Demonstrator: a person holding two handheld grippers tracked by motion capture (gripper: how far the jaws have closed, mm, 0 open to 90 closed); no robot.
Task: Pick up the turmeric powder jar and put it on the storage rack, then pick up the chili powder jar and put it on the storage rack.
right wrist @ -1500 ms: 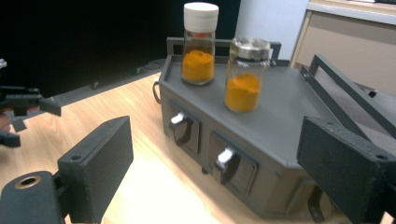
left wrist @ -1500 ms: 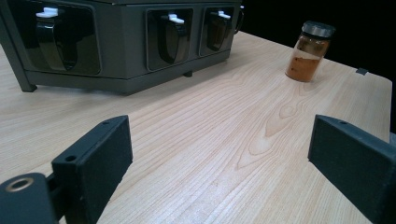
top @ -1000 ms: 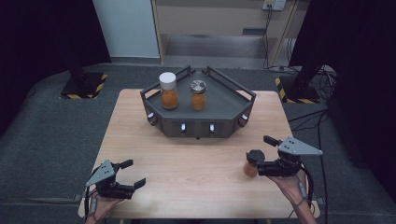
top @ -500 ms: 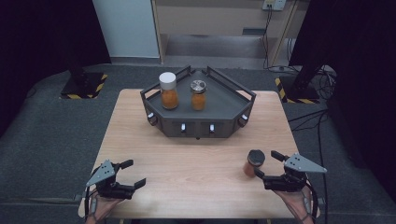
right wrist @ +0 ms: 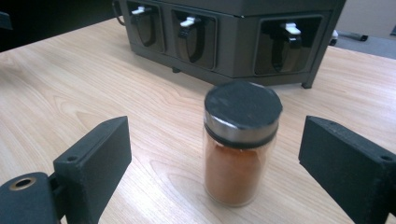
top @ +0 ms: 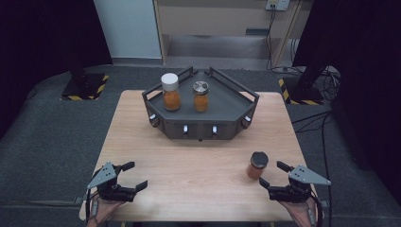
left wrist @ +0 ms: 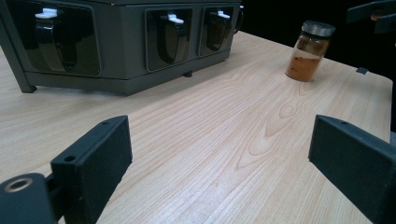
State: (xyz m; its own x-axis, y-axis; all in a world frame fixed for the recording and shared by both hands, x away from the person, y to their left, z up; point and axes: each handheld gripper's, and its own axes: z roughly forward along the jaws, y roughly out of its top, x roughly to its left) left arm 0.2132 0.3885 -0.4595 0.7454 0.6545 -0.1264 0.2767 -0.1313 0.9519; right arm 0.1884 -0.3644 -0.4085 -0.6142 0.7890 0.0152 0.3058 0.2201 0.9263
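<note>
Jar (right wrist: 242, 149) is seen upright on the table (top: 198, 170), just ahead of the released right gripper (top: 275, 177) and between its spread jaws, while the released left gripper (top: 133, 175) is held well apart.

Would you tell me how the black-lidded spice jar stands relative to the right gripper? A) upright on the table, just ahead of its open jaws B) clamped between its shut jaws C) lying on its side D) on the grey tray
A: the black-lidded spice jar stands upright on the table, untouched, just ahead of the right gripper, whose jaws are spread wide.
</note>
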